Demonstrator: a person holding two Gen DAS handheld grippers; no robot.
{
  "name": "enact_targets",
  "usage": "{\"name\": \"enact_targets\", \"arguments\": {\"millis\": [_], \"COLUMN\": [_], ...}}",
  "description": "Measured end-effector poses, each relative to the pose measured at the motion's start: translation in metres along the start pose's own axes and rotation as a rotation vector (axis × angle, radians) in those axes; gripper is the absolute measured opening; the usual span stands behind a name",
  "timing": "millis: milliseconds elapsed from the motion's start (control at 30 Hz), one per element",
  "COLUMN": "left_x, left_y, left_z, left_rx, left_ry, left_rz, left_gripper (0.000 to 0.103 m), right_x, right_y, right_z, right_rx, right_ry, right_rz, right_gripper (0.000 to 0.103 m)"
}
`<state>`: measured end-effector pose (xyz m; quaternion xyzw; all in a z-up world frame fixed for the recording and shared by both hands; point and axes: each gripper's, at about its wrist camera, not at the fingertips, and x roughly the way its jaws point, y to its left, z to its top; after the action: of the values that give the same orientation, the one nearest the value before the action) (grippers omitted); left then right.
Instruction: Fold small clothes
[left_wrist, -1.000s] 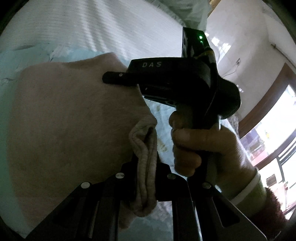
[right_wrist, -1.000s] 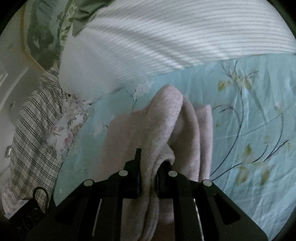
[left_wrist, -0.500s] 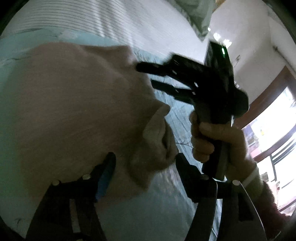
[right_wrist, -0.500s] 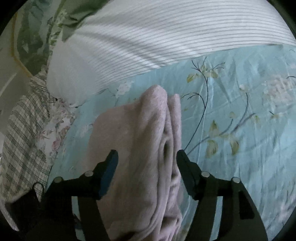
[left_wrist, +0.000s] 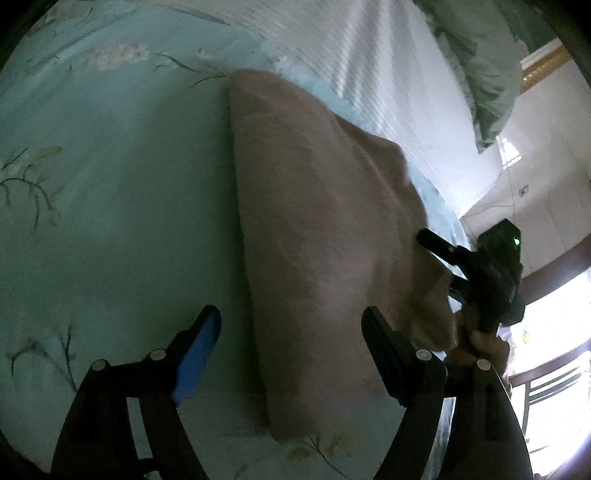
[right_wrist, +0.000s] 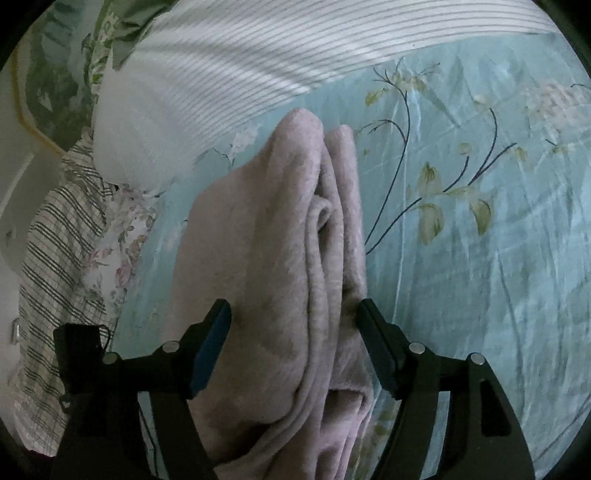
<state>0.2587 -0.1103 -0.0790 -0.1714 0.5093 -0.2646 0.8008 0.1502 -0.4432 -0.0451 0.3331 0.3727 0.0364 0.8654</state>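
Observation:
A pink folded garment (left_wrist: 325, 236) lies flat on the light-blue floral bedsheet (left_wrist: 110, 206). My left gripper (left_wrist: 291, 328) hovers over its near end with its jaws opening; the cloth lies below and between the fingers, and the pads are off it. In the right wrist view the same garment (right_wrist: 280, 258) shows its stacked folded edges. My right gripper (right_wrist: 295, 314) straddles that edge, its jaws opening and the pads not pressing. From the left wrist view the right gripper (left_wrist: 476, 273) sits at the garment's far right side, held by a hand (left_wrist: 480, 343).
A white striped quilt (right_wrist: 258, 55) lies along the back of the bed. Plaid cloth (right_wrist: 55, 240) and floral fabric (right_wrist: 125, 236) are heaped at the left. A green pillow (left_wrist: 480, 66) lies at the back. A bright window and a chair (left_wrist: 546, 391) stand beyond the bed's right edge.
Both grippers were shut on the garment's folded edges and have let go, with their jaws now wide. The left gripper has swung away to the left, and the garment now rests flat on the sheet.

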Motion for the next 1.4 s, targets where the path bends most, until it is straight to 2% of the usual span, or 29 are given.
{"name": "enact_targets", "arguments": {"millis": [200,233,300,333,367,467,567,633,767,933,1033,1100,1200,1267,1367,1400], "left_x": [0.026,0.031,0.039,0.045,0.052,0.038,0.005,-0.023,-0.077,-0.127,-0.131,-0.128,-0.126,-0.126,-0.125,-0.128], "left_y": [0.001,0.000,-0.003,-0.004,-0.008,-0.012,-0.015,-0.008,0.024,0.058,0.080,0.093,0.097,0.100,0.097,0.096], "left_z": [0.018,0.018,0.023,0.026,0.031,0.032,0.029,0.022,0.006,-0.026,-0.042,-0.051,-0.063,-0.068,-0.070,-0.071], "left_rx": [-0.026,-0.022,-0.023,-0.023,-0.021,0.013,0.048,0.073,0.060,0.089,0.053,0.024,0.017,0.021,0.027,0.026], "left_ry": [0.010,0.012,0.016,0.015,0.017,-0.001,-0.042,-0.065,-0.076,-0.118,-0.103,-0.087,-0.093,-0.096,-0.093,-0.099], "left_rz": [-0.030,-0.041,-0.053,-0.052,-0.060,-0.083,-0.110,-0.098,-0.096,-0.020,0.017,0.041,0.066,0.092,0.169,0.186], "left_gripper": [0.079,0.078,0.063,0.046,0.037,0.029,0.028,0.028,0.027,0.028,0.028,0.028,0.030,0.036,0.050,0.052], "right_x": [0.020,0.023,0.029,0.028,0.025,0.016,0.020,0.032,0.057,0.084,0.094,0.094,0.091,0.087,0.077,0.072], "right_y": [-0.009,-0.007,-0.005,-0.004,-0.001,0.013,0.039,0.060,0.101,0.135,0.136,0.128,0.123,0.123,0.126,0.126], "right_z": [0.009,0.008,0.005,0.003,0.001,-0.008,-0.028,-0.047,-0.079,-0.112,-0.124,-0.128,-0.131,-0.132,-0.133,-0.133], "right_rx": [0.040,0.034,0.058,0.071,0.081,0.104,0.095,0.078,0.034,-0.020,-0.021,0.008,0.029,0.026,0.010,0.002], "right_ry": [0.055,0.073,0.105,0.102,0.092,0.063,0.066,0.079,0.109,0.137,0.133,0.128,0.127,0.121,0.104,0.090], "right_rz": [0.056,0.052,0.059,0.061,0.065,0.111,0.167,0.214,0.279,0.296,0.256,0.260,0.244,0.223,0.176,0.161], "right_gripper": [0.074,0.067,0.048,0.043,0.041,0.037,0.037,0.036,0.036,0.036,0.037,0.038,0.044,0.047,0.053,0.054]}}
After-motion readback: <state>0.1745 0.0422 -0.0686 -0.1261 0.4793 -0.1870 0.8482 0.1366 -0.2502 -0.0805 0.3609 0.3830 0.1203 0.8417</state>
